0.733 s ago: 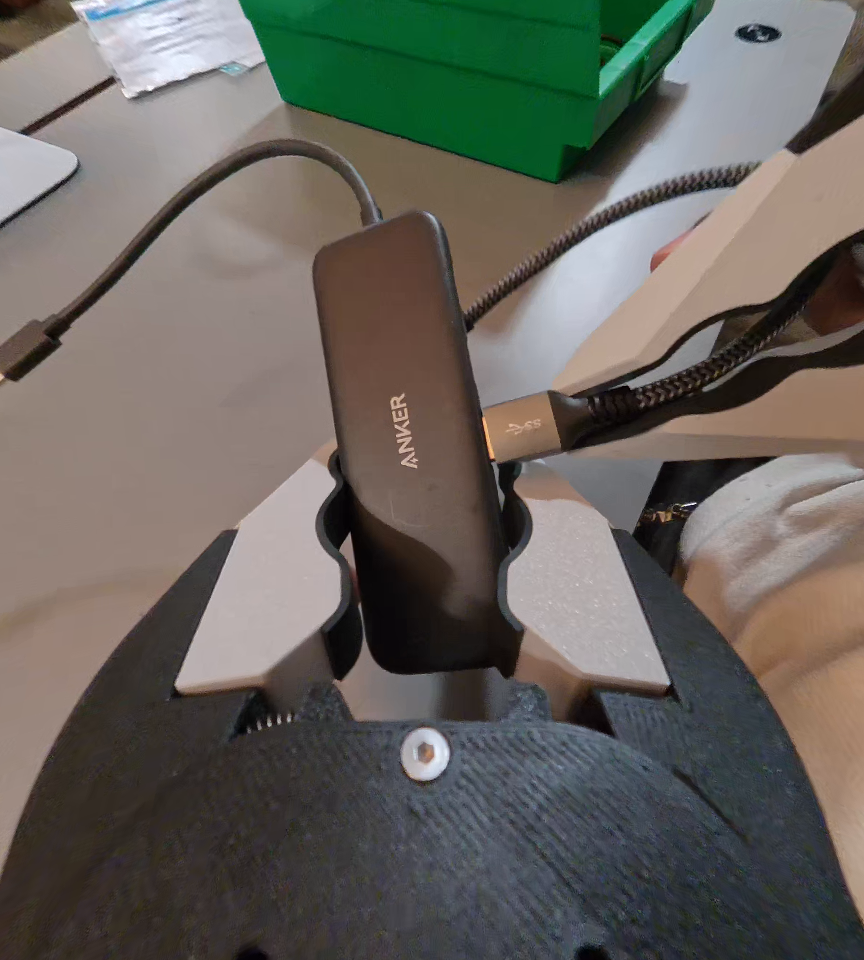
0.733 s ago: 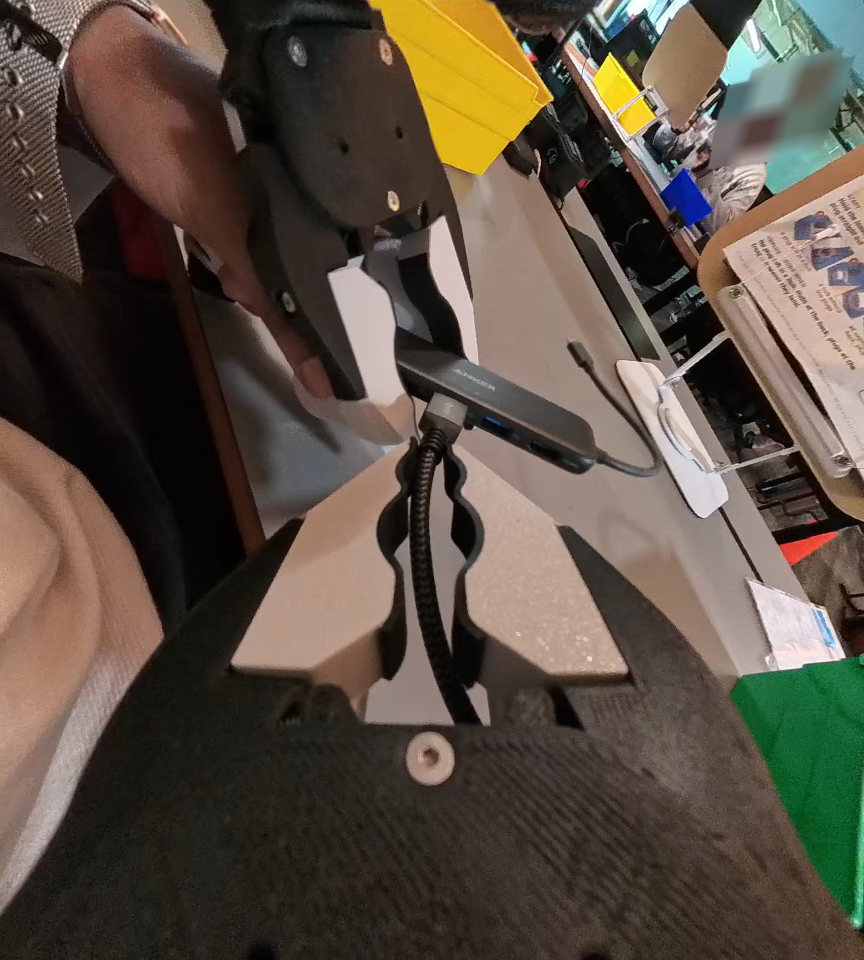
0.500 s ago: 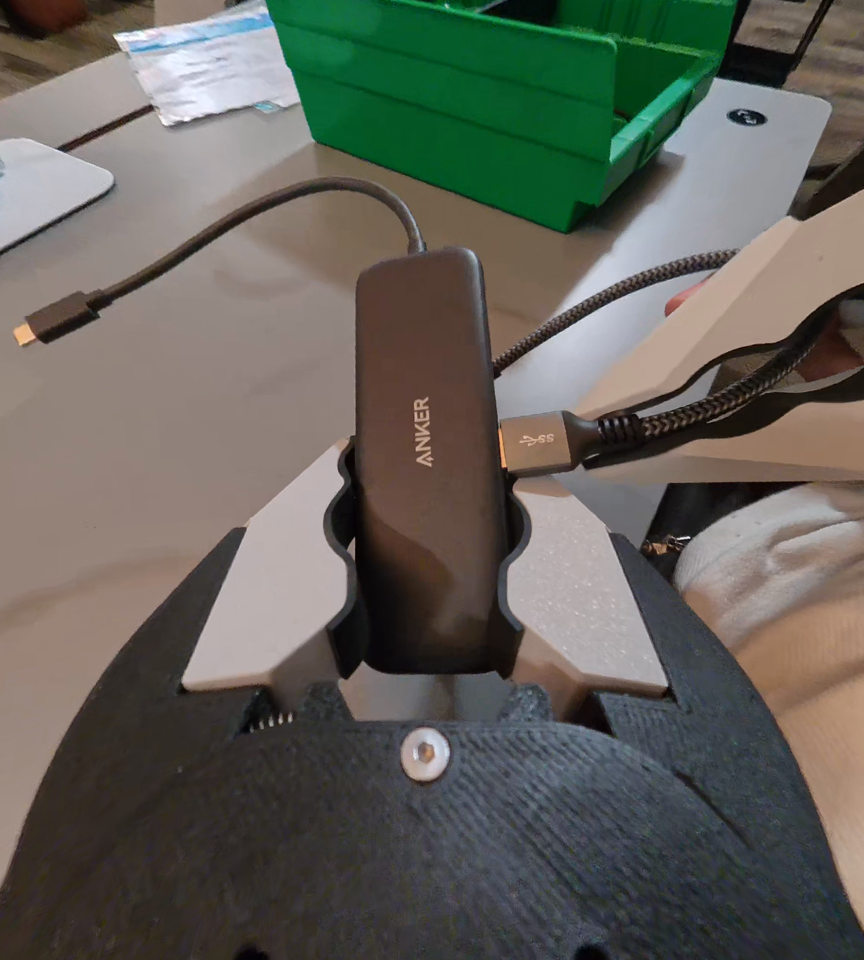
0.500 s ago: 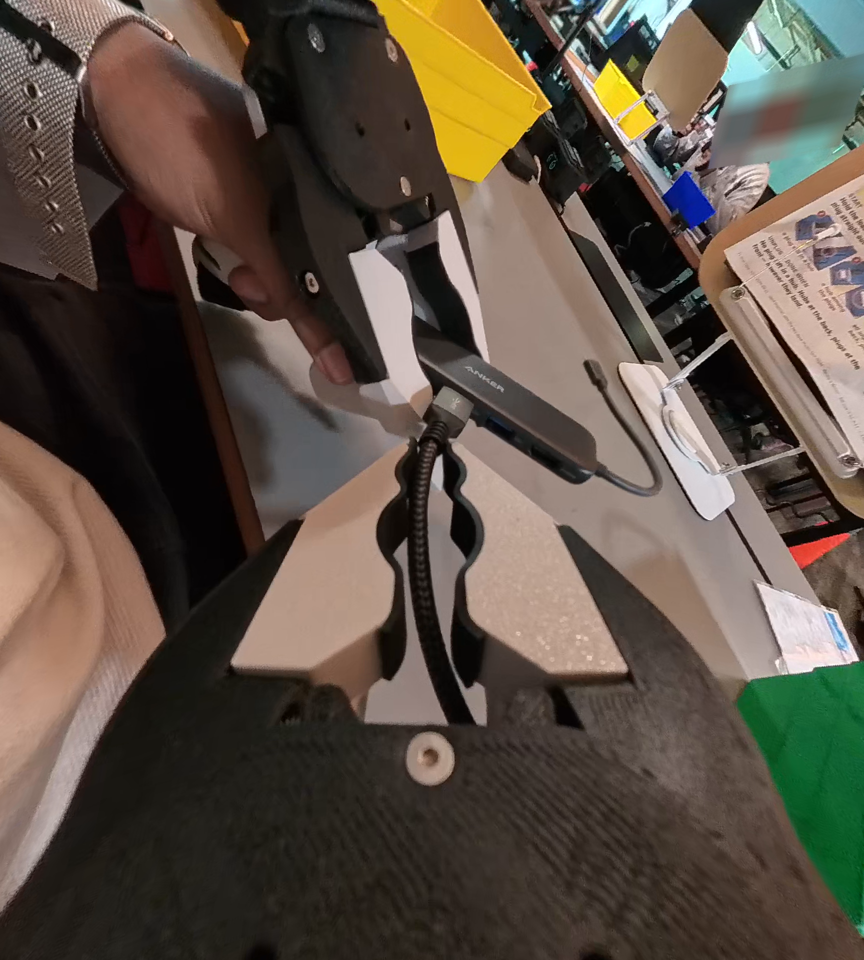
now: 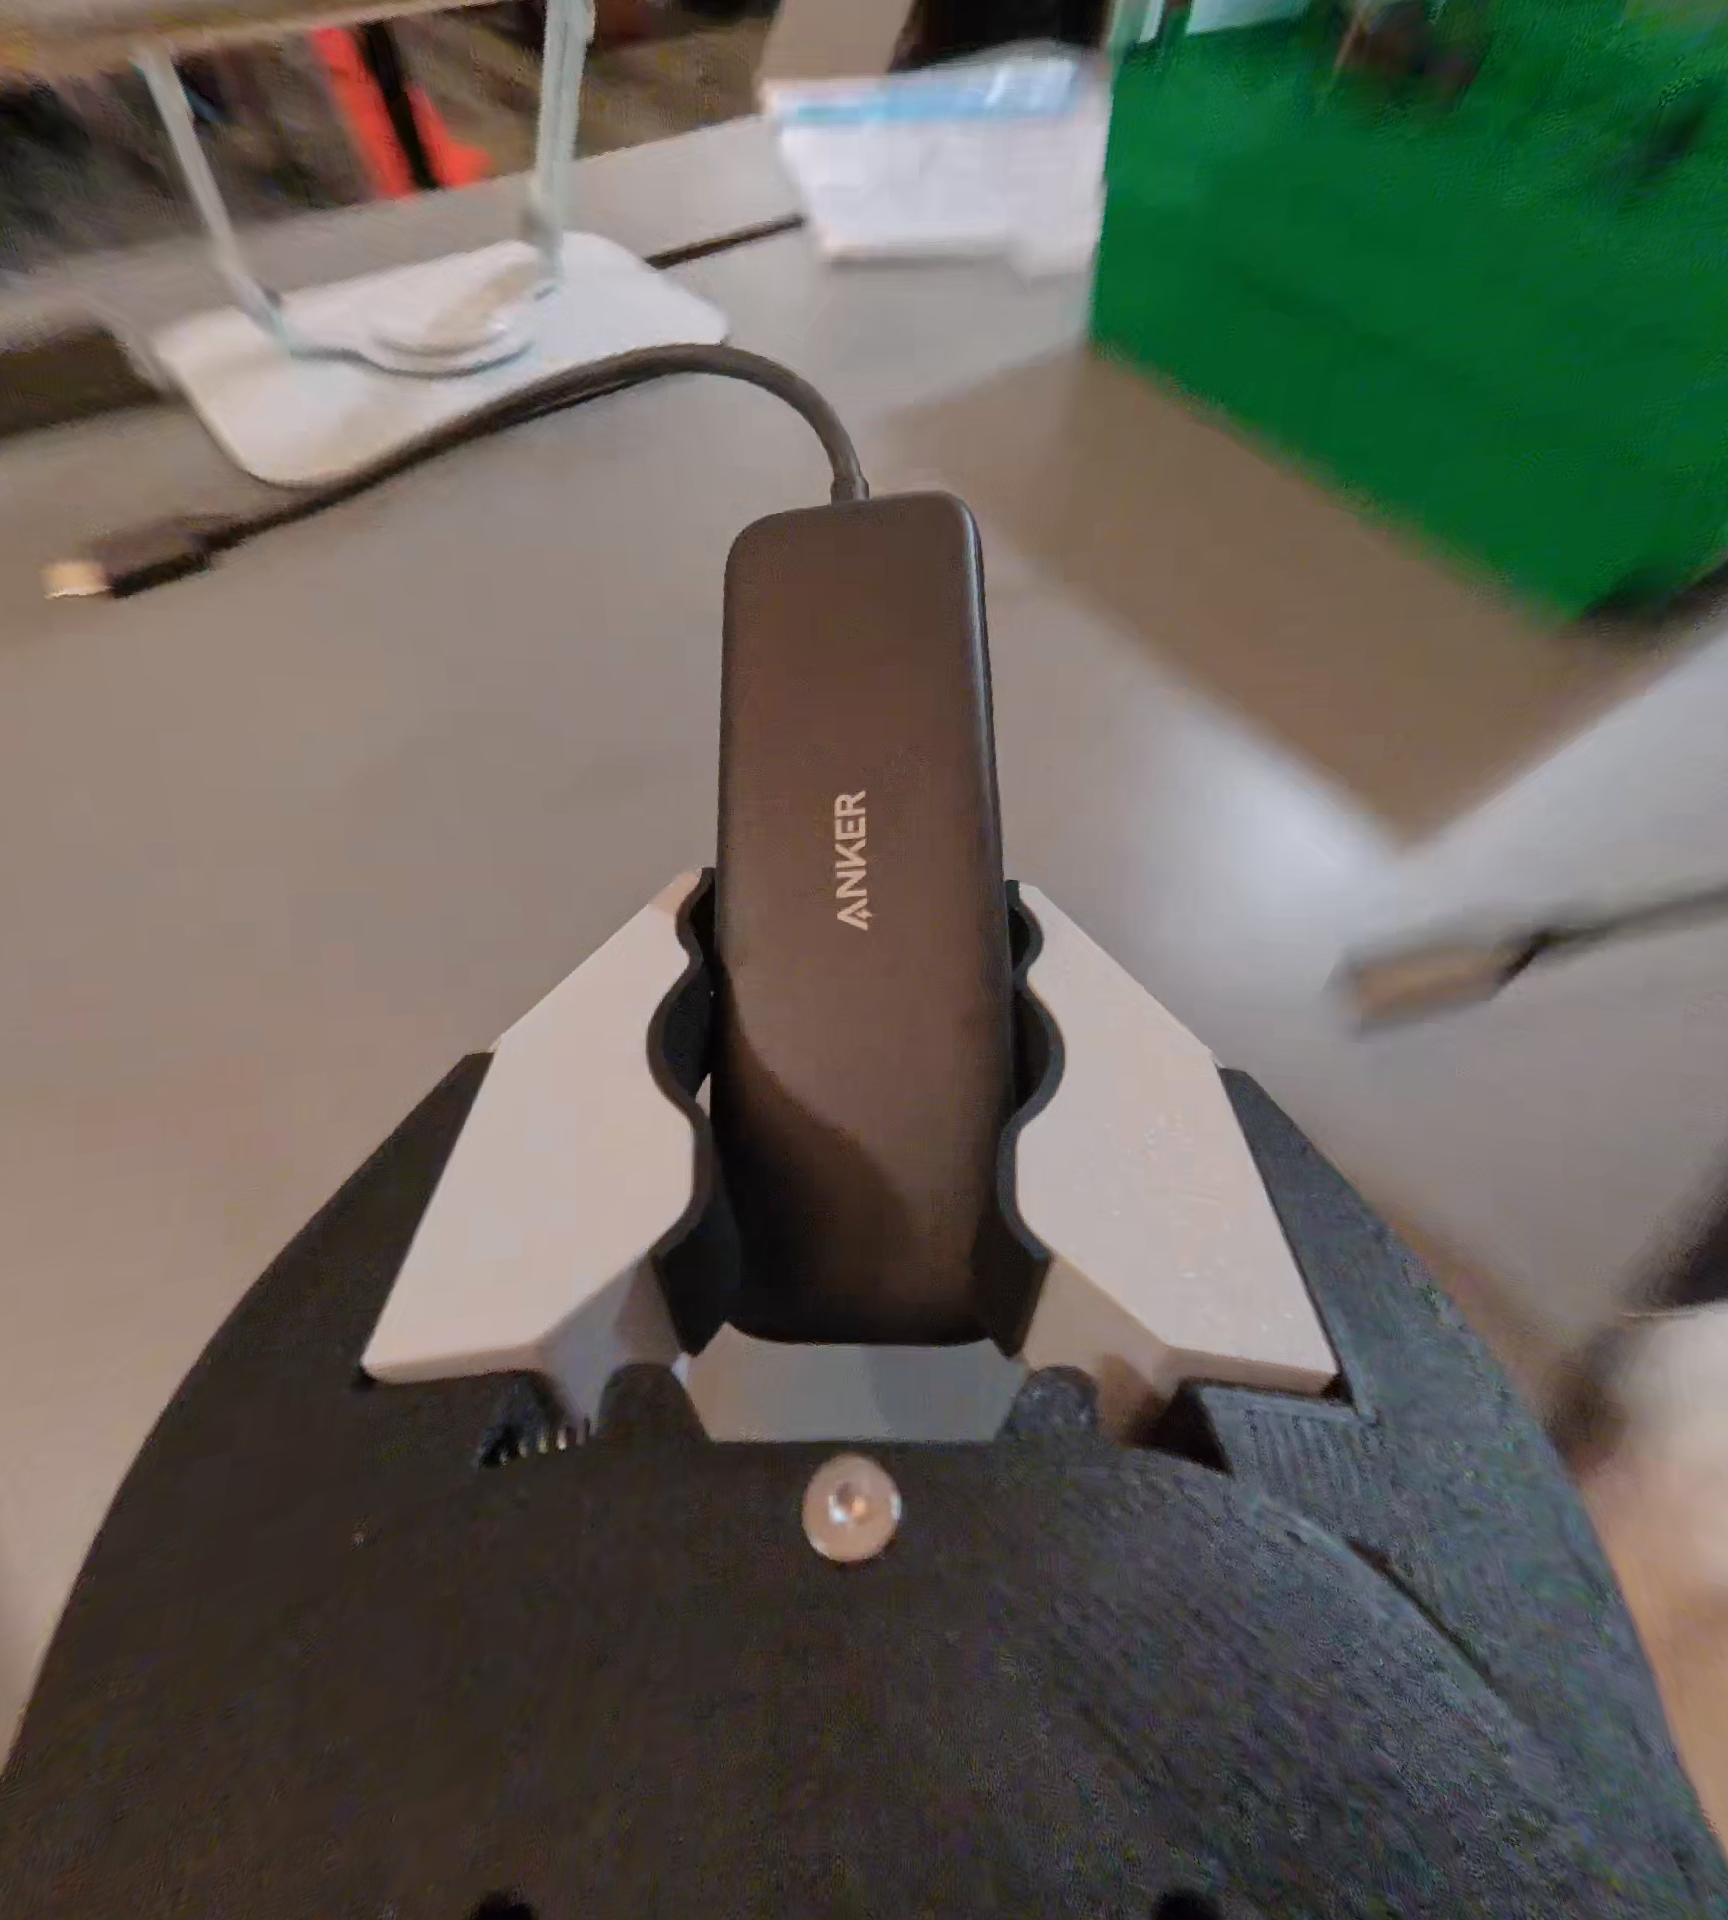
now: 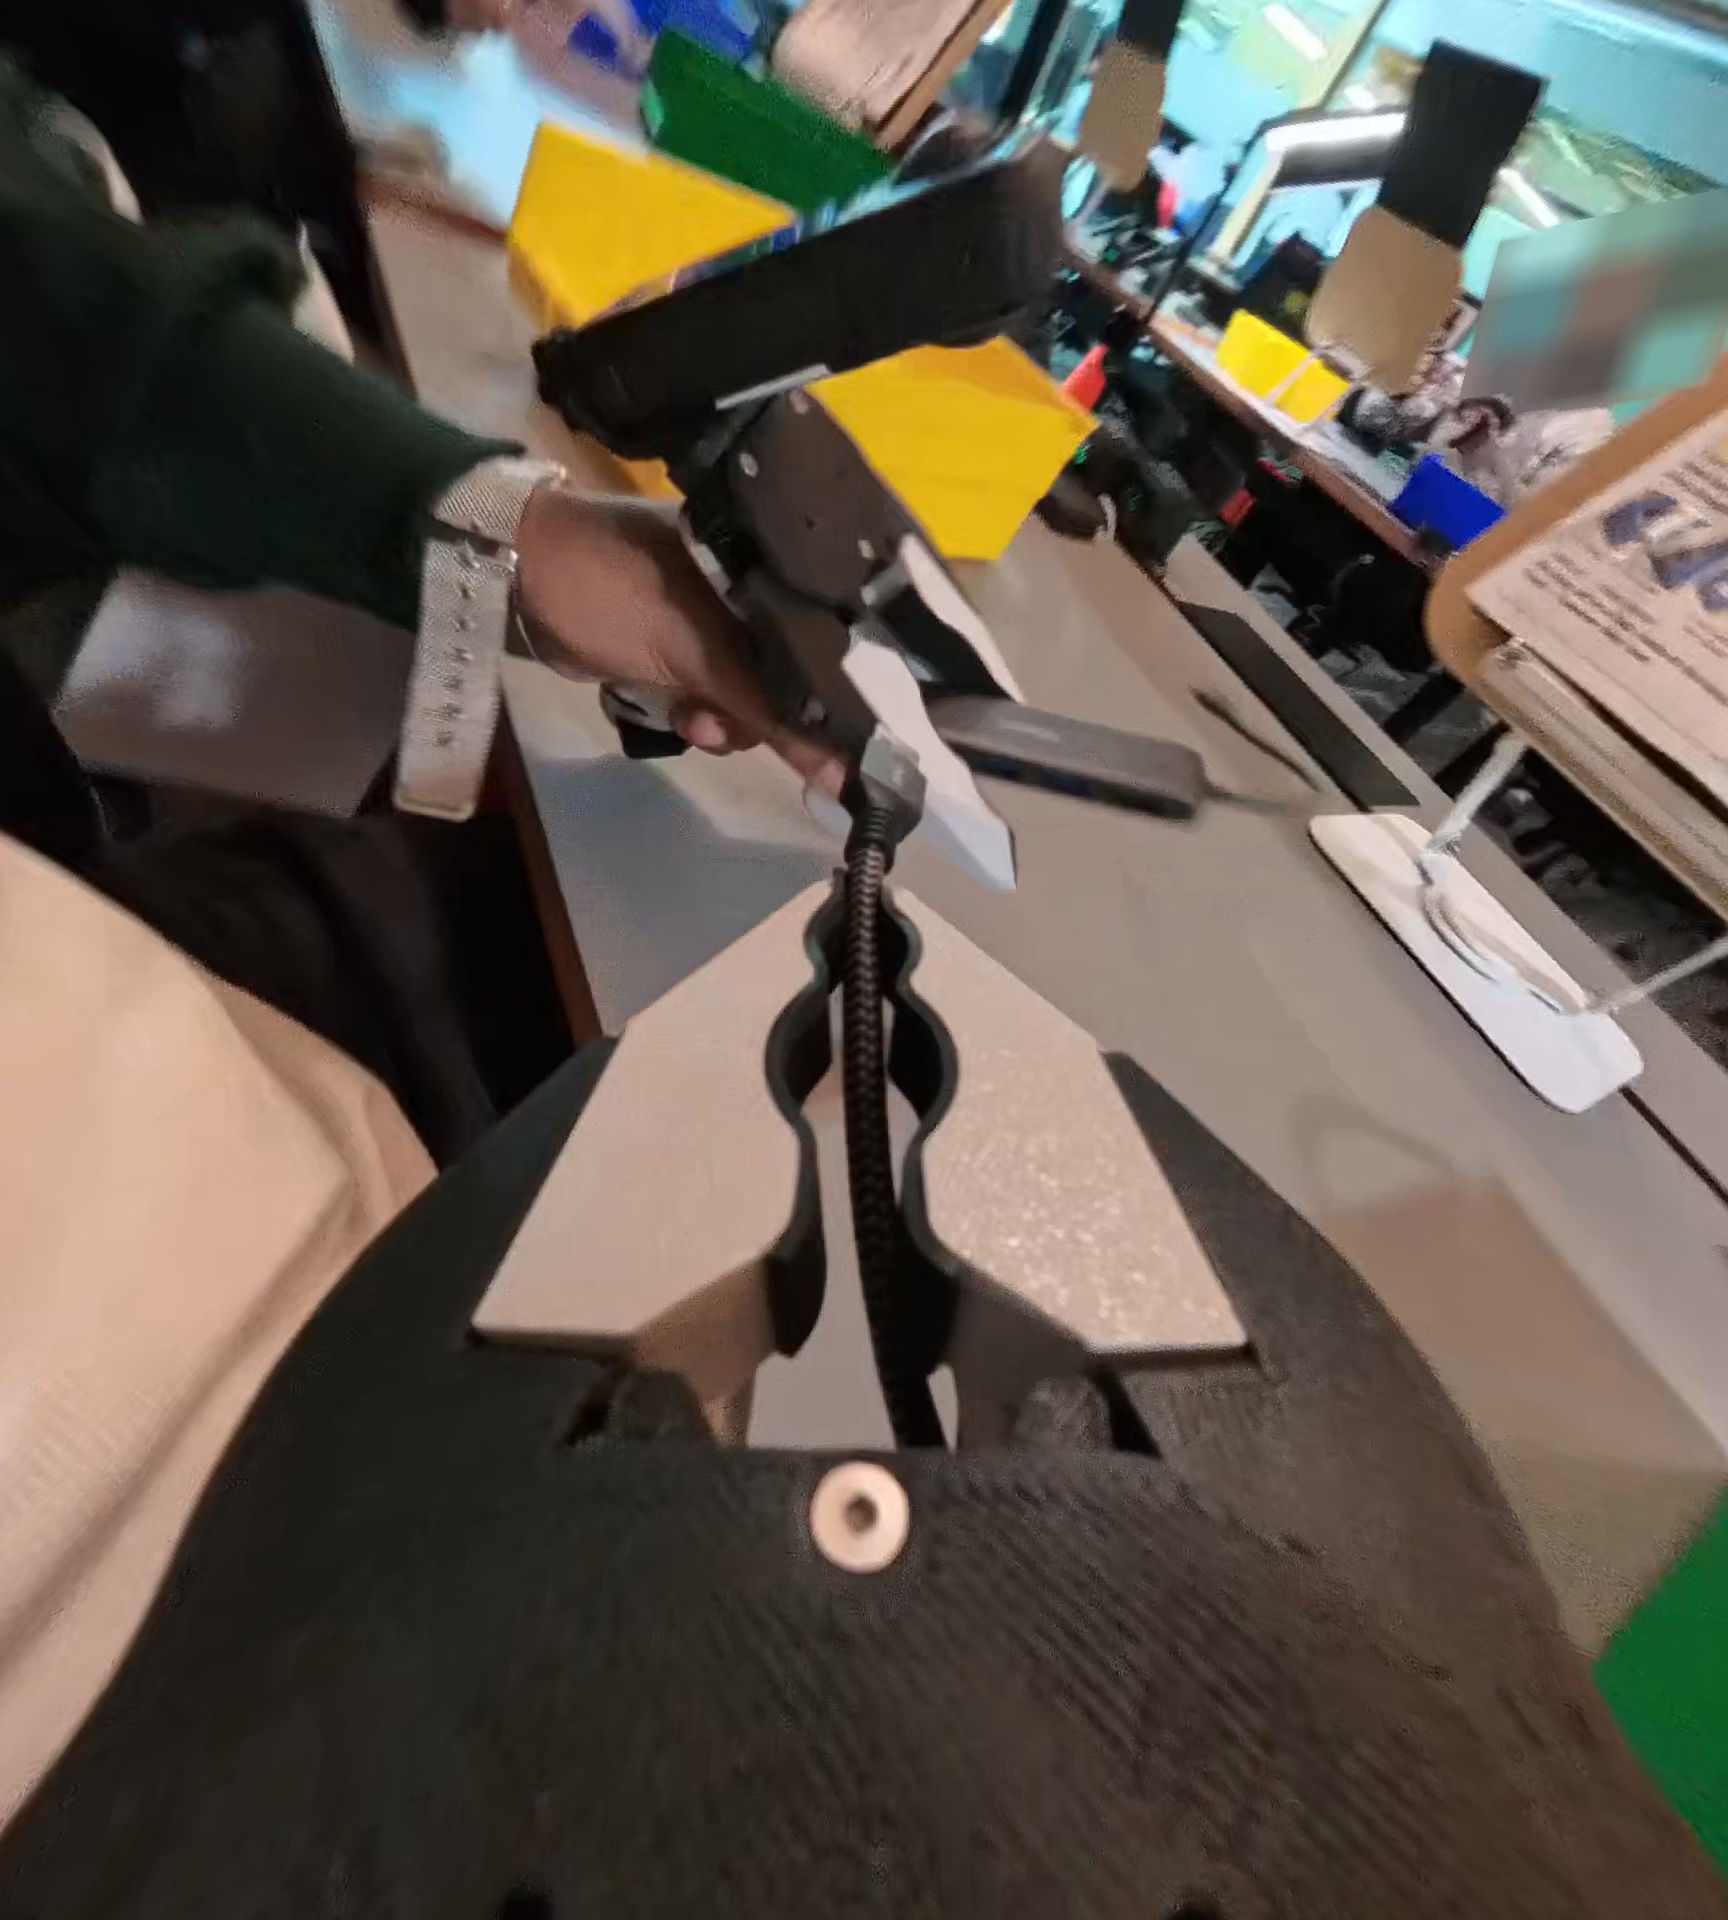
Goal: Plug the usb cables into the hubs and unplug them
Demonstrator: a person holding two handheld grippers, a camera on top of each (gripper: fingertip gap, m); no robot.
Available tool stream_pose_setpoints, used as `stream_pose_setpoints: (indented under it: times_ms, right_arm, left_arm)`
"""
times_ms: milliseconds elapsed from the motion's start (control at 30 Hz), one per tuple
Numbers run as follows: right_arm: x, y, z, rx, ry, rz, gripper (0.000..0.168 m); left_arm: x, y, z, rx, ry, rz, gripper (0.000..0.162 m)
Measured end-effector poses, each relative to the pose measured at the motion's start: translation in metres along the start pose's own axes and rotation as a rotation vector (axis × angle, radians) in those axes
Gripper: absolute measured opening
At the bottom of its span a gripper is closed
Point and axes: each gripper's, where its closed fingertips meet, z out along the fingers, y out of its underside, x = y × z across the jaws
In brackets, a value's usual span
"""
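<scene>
My left gripper (image 5: 855, 904) is shut on a dark grey USB hub (image 5: 855, 831) and holds it just above the grey table. The hub's own short cable (image 5: 486, 416) trails left to a small plug (image 5: 127, 561) on the table. My right gripper (image 6: 865, 914) is shut on a black braided USB cable (image 6: 865, 1039). Its grey plug (image 6: 889, 774) is out of the hub and a short way from it. In the left wrist view the plug (image 5: 1426, 977) shows blurred to the right of the hub. The hub (image 6: 1078, 743) also shows in the right wrist view, held by the left gripper (image 6: 927, 748).
A green bin (image 5: 1462, 291) stands at the back right of the table (image 5: 320, 831). A white stand base (image 5: 403, 364) with clear legs sits at the back left, a paper sheet (image 5: 943, 166) behind. Yellow bins (image 6: 787, 343) lie beyond the person's hand (image 6: 631, 634).
The plug has come out of the hub's side port. My right gripper has pulled away to the right with the cable. My left gripper has swung the hub leftward and lower.
</scene>
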Motion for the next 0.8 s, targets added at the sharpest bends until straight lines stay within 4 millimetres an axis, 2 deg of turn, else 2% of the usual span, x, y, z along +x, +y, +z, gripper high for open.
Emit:
stream_pose_setpoints:
  times_ms: [33, 67, 133, 200, 267, 333, 400, 500, 567, 633, 700, 800]
  right_arm:
    - [0.008, 0.0, -0.003, 0.0, 0.043, -0.004, 0.003]
    - [0.018, 0.006, -0.004, -0.018, 0.086, -0.02, 0.003]
    - [0.034, 0.019, -0.005, -0.027, 0.103, 0.028, 0.003]
    - [0.048, 0.011, -0.011, 0.059, 0.09, 0.104, 0.003]
    - [0.071, -0.001, -0.026, 0.14, 0.148, 0.11, 0.003]
    - [0.098, -0.016, -0.051, 0.211, 0.262, 0.06, 0.003]
    - [0.132, -0.03, -0.087, 0.259, 0.428, -0.011, 0.004]
    - [0.173, -0.034, -0.139, 0.301, 0.611, -0.036, 0.003]
    - [0.195, -0.017, -0.161, 0.291, 0.673, 0.003, 0.003]
    - [0.214, 0.012, -0.169, 0.254, 0.699, 0.051, 0.003]
    - [0.225, 0.042, -0.167, 0.218, 0.666, 0.105, 0.004]
    - [0.231, 0.083, -0.15, 0.186, 0.538, 0.263, 0.004]
  left_arm:
    - [0.007, -0.019, -0.012, 0.071, 0.087, -0.094, 0.051]
    - [0.015, -0.031, -0.019, 0.112, 0.081, -0.033, 0.051]
    - [0.034, -0.04, -0.024, 0.162, 0.054, 0.114, 0.051]
    - [0.042, -0.031, -0.019, 0.155, 0.074, 0.137, 0.051]
    - [0.037, -0.017, -0.012, 0.117, 0.093, 0.113, 0.051]
    - [0.034, -0.01, -0.009, 0.1, 0.135, 0.053, 0.051]
    - [0.032, -0.01, -0.008, 0.101, 0.149, 0.021, 0.051]
    - [0.035, -0.009, -0.007, 0.101, 0.161, 0.033, 0.051]
    - [0.042, -0.005, -0.005, 0.088, 0.187, 0.045, 0.051]
    - [0.047, -0.001, -0.003, 0.072, 0.2, 0.06, 0.051]
    - [0.051, 0.0, -0.002, 0.068, 0.204, 0.079, 0.051]
    - [0.055, 0.0, -0.002, 0.067, 0.213, 0.091, 0.051]
